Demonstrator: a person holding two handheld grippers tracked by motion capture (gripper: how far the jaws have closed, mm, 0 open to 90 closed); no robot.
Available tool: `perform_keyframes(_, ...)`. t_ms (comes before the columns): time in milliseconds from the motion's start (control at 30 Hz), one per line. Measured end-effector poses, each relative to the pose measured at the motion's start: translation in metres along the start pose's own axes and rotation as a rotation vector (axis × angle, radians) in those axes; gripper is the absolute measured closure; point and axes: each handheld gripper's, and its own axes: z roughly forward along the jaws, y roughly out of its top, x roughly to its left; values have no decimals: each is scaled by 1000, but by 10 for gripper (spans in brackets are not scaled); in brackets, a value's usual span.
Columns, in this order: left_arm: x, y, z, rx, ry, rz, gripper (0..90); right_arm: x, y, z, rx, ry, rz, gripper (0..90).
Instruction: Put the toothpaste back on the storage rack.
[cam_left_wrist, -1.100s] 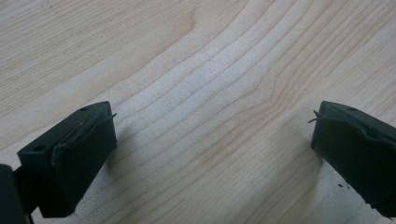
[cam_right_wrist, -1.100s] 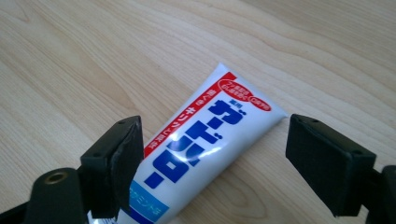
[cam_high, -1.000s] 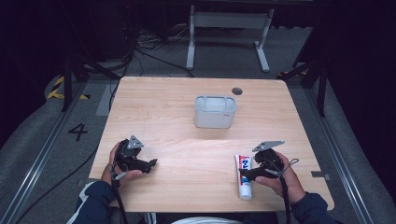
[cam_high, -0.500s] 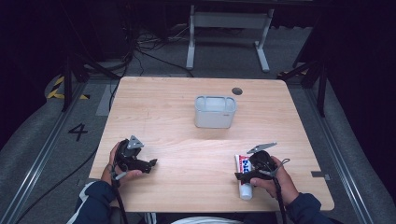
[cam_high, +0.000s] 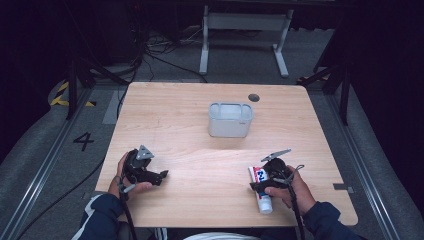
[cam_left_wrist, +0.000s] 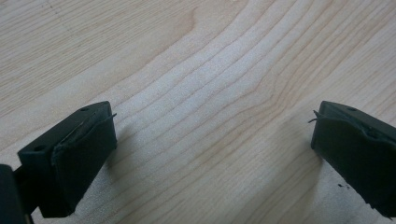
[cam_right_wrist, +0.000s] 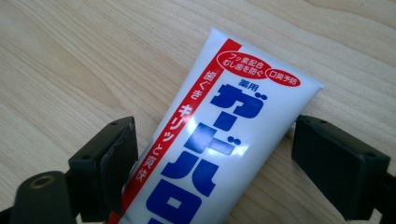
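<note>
Toothpaste tube (cam_right_wrist: 219, 140) is lying between the spread right claw (cam_right_wrist: 212, 158), long axis running seven to one o'clock, left pad (cam_right_wrist: 123, 163) seemingly touching.

Your right gripper (cam_high: 261, 186) has slid in from beside the toothpaste tube (cam_high: 262, 190) to straddle it (tube between the jaws, which have just been closing slightly).
</note>
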Motion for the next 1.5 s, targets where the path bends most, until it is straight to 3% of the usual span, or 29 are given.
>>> perform_keyframes(300, 0, 0, 0, -4, -1, 3, 5, 13, 8, 3, 20, -82, -76, 303)
perform_keyframes(533, 0, 0, 0, -5, -1, 4, 5, 14, 11, 2, 24, -68, -106, 424)
perform_keyframes(1000, 0, 0, 0, -4, -1, 4, 5, 12, 21, 3, 103, -41, -176, 407)
perform_keyframes(1500, 0, 0, 0, -4, -1, 4, 5, 9, 29, 5, 138, -26, -226, 431)
